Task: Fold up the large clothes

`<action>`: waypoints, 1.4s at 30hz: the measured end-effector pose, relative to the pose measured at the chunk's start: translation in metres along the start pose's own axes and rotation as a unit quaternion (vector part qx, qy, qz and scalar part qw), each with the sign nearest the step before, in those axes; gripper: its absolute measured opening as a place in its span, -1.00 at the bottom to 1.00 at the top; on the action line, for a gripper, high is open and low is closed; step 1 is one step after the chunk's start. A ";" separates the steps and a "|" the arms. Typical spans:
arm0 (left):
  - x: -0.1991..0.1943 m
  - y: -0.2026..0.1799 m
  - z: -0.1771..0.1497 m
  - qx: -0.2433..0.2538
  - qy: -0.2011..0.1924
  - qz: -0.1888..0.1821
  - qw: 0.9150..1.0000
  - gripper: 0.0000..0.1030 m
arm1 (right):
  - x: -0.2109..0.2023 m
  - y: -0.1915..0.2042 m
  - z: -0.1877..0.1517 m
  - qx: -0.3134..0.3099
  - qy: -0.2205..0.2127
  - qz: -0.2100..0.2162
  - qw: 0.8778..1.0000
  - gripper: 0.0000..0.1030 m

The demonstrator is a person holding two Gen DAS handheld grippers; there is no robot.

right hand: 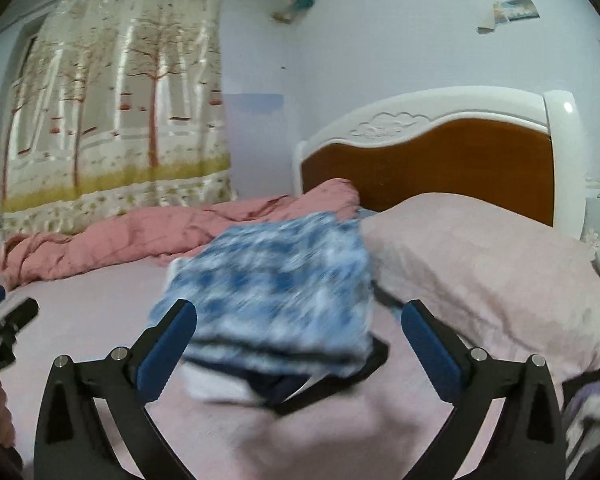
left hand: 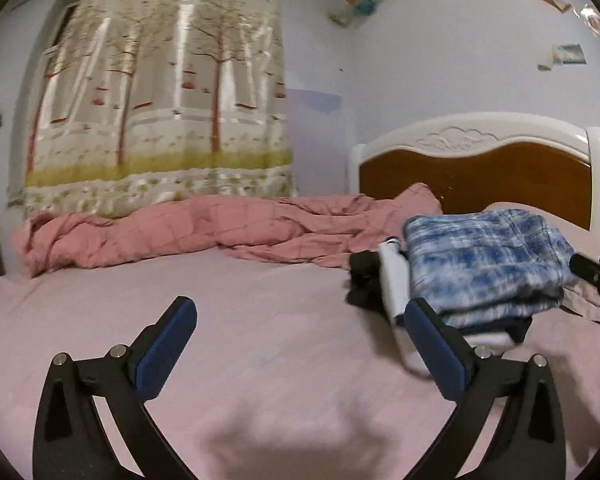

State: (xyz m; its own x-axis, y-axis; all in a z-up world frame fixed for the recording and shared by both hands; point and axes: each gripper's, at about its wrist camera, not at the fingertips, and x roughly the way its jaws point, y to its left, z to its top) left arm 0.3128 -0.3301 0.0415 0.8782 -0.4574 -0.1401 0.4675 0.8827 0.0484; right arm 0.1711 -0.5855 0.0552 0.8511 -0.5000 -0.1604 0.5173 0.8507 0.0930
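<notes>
A stack of folded clothes lies on the pink bed sheet [left hand: 260,340], with a blue-and-white patterned garment [left hand: 488,260] on top and white and dark garments under it. In the right wrist view the same stack [right hand: 276,292] is blurred and sits just beyond my fingers. My left gripper [left hand: 300,344] is open and empty over the bare sheet, left of the stack. My right gripper [right hand: 300,344] is open and empty, its jaws wide on either side of the stack's near edge. The right gripper also shows in the left wrist view [left hand: 596,276].
A crumpled pink quilt [left hand: 204,232] lies along the far side of the bed. A pink pillow [right hand: 484,264] rests by the wooden headboard [right hand: 440,160]. A tree-print curtain [left hand: 160,92] hangs behind. A dark item [left hand: 364,284] lies left of the stack.
</notes>
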 end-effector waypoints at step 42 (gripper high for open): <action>-0.046 0.049 -0.070 -0.009 -0.018 0.047 0.999 1.00 | -0.032 0.092 -0.095 -0.053 0.018 0.012 0.998 1.00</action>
State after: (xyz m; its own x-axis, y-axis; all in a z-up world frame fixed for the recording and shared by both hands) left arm 0.2884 -0.2584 -0.0192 0.9212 -0.3758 -0.1006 0.3813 0.9235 0.0424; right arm 0.1826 -0.4762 -0.0241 0.8580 -0.4754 -0.1945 0.4835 0.8753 -0.0066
